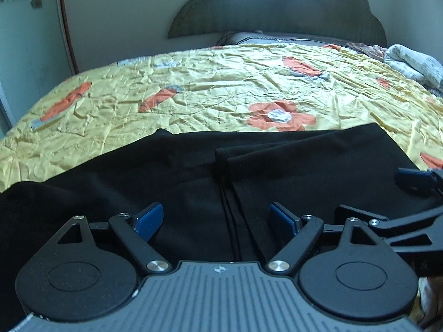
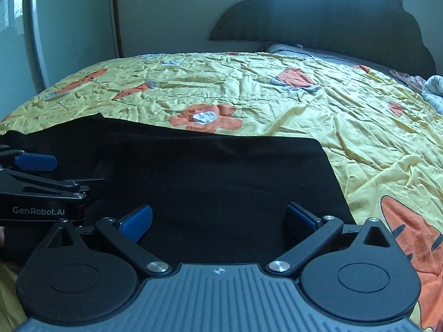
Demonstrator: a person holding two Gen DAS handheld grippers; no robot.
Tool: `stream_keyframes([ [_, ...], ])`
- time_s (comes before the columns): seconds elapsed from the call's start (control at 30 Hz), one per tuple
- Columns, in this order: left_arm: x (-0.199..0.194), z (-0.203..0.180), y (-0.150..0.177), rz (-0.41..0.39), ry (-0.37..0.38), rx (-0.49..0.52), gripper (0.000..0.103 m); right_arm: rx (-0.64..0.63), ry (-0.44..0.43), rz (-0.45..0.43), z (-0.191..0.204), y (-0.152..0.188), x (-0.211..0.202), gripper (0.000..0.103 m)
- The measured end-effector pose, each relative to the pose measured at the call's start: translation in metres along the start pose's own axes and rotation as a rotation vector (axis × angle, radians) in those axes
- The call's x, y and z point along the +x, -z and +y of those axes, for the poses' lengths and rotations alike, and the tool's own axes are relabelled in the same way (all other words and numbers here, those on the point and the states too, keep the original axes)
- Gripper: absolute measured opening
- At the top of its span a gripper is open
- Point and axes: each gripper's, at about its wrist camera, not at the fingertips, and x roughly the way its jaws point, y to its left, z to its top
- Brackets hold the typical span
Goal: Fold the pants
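Bedroom scene: yellow bedspread point(image 1: 221, 88) with orange flowers, dark scalloped headboard point(image 2: 332, 16) at the far end. Your black pants point(image 1: 166, 171) lie flat on the near part of the bed, long axis running left to right across both views, parallel to the near bed edge.

Left wrist view only: a folded edge and seam lines point(image 1: 229, 193) run away from you down the middle of the fabric, and a crumpled white patterned cloth point(image 1: 412, 63) sits far right near the headboard. Your right gripper point(image 1: 415, 182) pokes in from the right edge there.

Right wrist view only: the pants' squared right end point(image 2: 318, 149), with bare bedspread beyond it, and a tiger print point(image 2: 415, 232) on the cover near right. Your left gripper point(image 2: 36, 163) shows at the left edge, over the fabric.

Left gripper point(image 1: 216, 218): jaws spread apart, nothing pinched, black cloth below. Right gripper point(image 2: 218, 218): jaws wide apart too, empty, over the pants. No containers visible.
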Motion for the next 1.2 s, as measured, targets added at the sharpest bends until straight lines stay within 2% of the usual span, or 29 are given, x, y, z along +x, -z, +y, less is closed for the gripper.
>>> stream_keyframes([
  [0.1, -0.015, 0.003, 0.001, -0.003, -0.007, -0.007, 0.087, 0.022, 0.001, 0.003, 0.001, 0.001, -0.011, 0.103],
  [0.17, -0.025, 0.007, 0.002, -0.041, -0.014, -0.018, 0.090, 0.047, -0.034, -0.028, 0.001, 0.002, -0.021, 0.103],
  [0.23, -0.025, 0.010, 0.003, -0.042, -0.027, -0.014, 0.091, 0.047, -0.055, -0.030, 0.004, 0.004, -0.023, 0.103],
  [0.33, -0.015, 0.010, 0.010, 0.017, -0.006, 0.013, 0.090, -0.047, -0.021, 0.010, 0.016, 0.008, -0.015, 0.103],
  [0.43, -0.023, 0.016, 0.016, -0.010, 0.012, 0.006, 0.091, -0.044, -0.012, 0.003, 0.020, 0.006, -0.021, 0.103],
  [0.53, -0.034, 0.029, 0.018, -0.022, 0.028, -0.025, 0.090, -0.049, -0.004, -0.051, 0.027, 0.002, -0.033, 0.103],
  [0.63, -0.045, 0.048, 0.019, -0.044, -0.015, -0.055, 0.090, -0.093, -0.024, -0.111, 0.046, -0.004, -0.045, 0.103],
  [0.73, -0.056, 0.076, 0.018, -0.053, -0.080, -0.094, 0.093, -0.166, -0.108, -0.155, 0.075, -0.009, -0.053, 0.103],
  [0.83, -0.068, 0.110, 0.018, -0.053, -0.192, -0.157, 0.094, -0.271, -0.226, -0.190, 0.112, -0.009, -0.061, 0.103],
  [0.9, -0.078, 0.138, 0.019, -0.058, -0.235, -0.224, 0.095, -0.348, -0.298, -0.225, 0.138, -0.008, -0.066, 0.103],
  [1.0, -0.092, 0.181, 0.025, -0.034, -0.241, -0.357, 0.096, -0.496, -0.364, -0.242, 0.183, -0.004, -0.069, 0.102],
  [1.2, -0.111, 0.240, 0.048, 0.054, -0.214, -0.584, 0.094, -0.734, -0.415, -0.287, 0.256, 0.011, -0.069, 0.102],
])
